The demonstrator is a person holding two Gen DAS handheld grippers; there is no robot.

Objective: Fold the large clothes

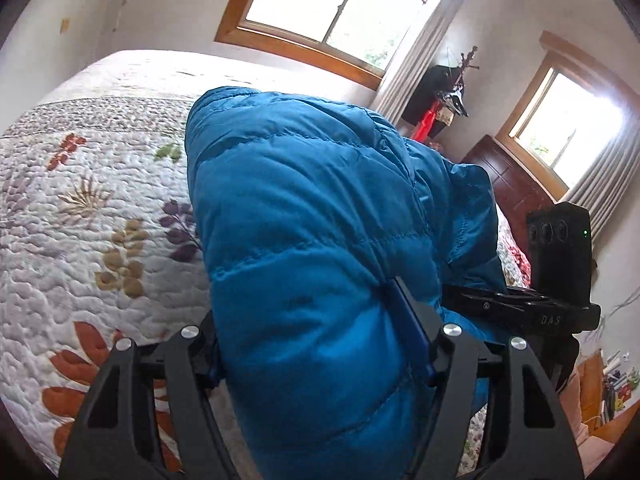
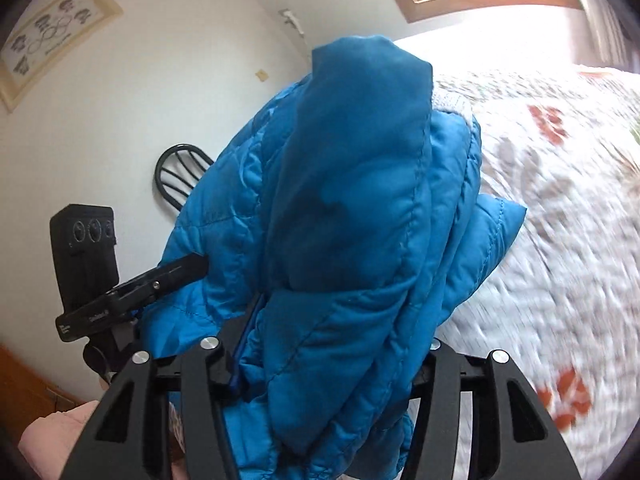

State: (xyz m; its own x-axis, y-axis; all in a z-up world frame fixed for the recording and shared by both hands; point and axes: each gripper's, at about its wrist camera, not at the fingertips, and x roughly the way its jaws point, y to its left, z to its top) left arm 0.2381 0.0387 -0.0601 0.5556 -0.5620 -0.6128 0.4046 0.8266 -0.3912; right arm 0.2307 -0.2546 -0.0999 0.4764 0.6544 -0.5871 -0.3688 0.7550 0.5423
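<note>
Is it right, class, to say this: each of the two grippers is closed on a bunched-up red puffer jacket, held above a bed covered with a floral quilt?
One detail is wrong: the puffer jacket is blue, not red, as both wrist views show. The rest stands: the left gripper and the right gripper each clamp a thick bunch of it above the floral quilt.

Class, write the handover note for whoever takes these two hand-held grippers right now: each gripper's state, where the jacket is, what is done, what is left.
Left gripper: shut on a thick bunch of the blue puffer jacket.
Right gripper: shut on the same jacket, bunched.
Jacket: gathered between both grippers over the floral quilt on the bed.
Done: jacket gripped on both sides.
Left: whether any fold is finished cannot be told; lay it down flat and neat.
</note>
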